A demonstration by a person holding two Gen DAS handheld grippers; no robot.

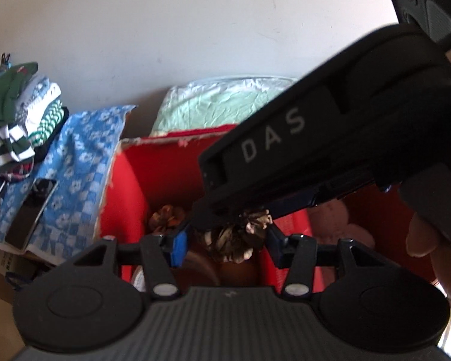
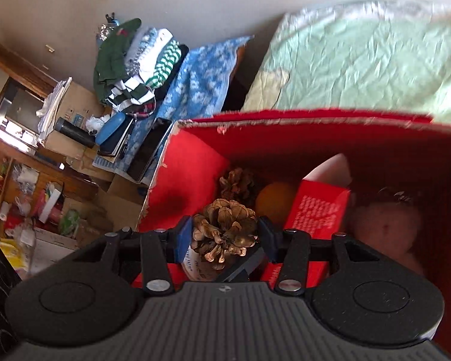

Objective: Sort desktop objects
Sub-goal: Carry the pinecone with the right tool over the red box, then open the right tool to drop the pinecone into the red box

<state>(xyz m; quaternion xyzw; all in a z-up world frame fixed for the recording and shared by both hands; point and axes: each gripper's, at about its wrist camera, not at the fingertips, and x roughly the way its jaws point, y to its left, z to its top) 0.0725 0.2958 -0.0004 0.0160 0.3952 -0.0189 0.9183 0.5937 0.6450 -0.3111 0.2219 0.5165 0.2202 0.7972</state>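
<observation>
Right hand-held gripper (image 2: 225, 234) is clamped on my pine cone (image 2: 224, 231) over the red box (image 2: 315, 120); light, brittle scales, so grip its middle. Left hand-held gripper (image 1: 225, 240) stands apart.

- A pile of folded clothes (image 2: 135, 66), green, white and striped, sits on a blue cloth with white flowers (image 2: 201, 75); the left wrist view shows the same pile (image 1: 21, 114) on the same cloth (image 1: 81, 162).
- A dark tablet (image 2: 148, 150) lies flat on the near end of that cloth, also seen in the left wrist view (image 1: 30, 210).
- A blue case (image 2: 109, 128) rests on a dark notebook, just beside the tablet.
- A black flask (image 2: 75, 132) lies on cardboard boxes (image 2: 72, 147).
- A bed with a crumpled pale green sheet (image 2: 360, 60) runs behind.
- A plain white wall (image 1: 195, 24).
- Wooden shelving (image 2: 24, 96) holds cluttered small items, too blurred to name.
</observation>
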